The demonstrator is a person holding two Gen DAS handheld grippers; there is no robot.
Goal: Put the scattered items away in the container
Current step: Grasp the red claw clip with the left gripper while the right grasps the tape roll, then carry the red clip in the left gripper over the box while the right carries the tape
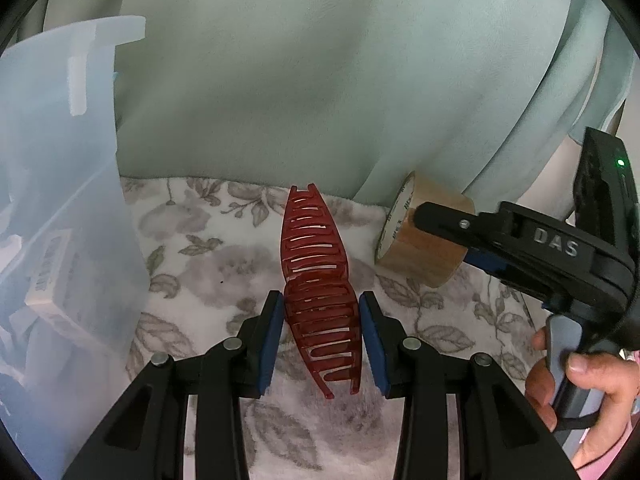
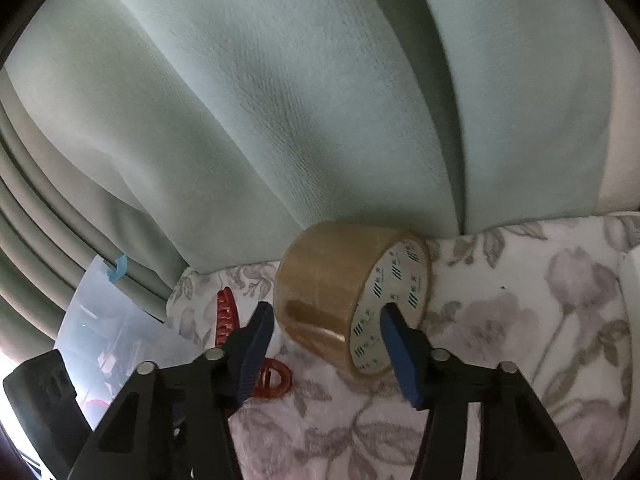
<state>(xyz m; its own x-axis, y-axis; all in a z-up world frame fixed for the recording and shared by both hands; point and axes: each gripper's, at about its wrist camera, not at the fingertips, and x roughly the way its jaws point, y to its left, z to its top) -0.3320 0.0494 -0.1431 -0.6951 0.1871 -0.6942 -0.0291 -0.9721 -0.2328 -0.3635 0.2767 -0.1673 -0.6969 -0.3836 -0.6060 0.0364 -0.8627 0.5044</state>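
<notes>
**Operator:** Left gripper (image 1: 322, 334) first: its blue pads sit against both flanks of the red hair claw clip (image 1: 316, 280), so I read that as clamped on the clip. It lies lengthwise on the floral blanket (image 1: 200, 264), teeth running away from me toward the green curtain (image 1: 320, 80).

**Spotter:** And the other side?

**Operator:** Right gripper (image 2: 326, 340) straddles the roll of brown packing tape (image 2: 348, 296), which stands on edge just in front of the curtain. One finger reaches across the printed core face, the other stands just clear of the brown outer wrap. The jaws are apart; no squeeze that I can see yet.

**Spotter:** Where do they go?

**Operator:** Into the translucent plastic container (image 1: 60, 208), at the left of the blanket, near the clip. It already holds a small box or two.

**Spotter:** Tips for the grab?

**Operator:** I'd seat the right pads flat on the roll's two faces before closing, since a roll on edge could roll away. For the clip, I'd lift straight up so the teeth don't snag the fluffy blanket, then clear the container's tall wall before letting go.
</notes>
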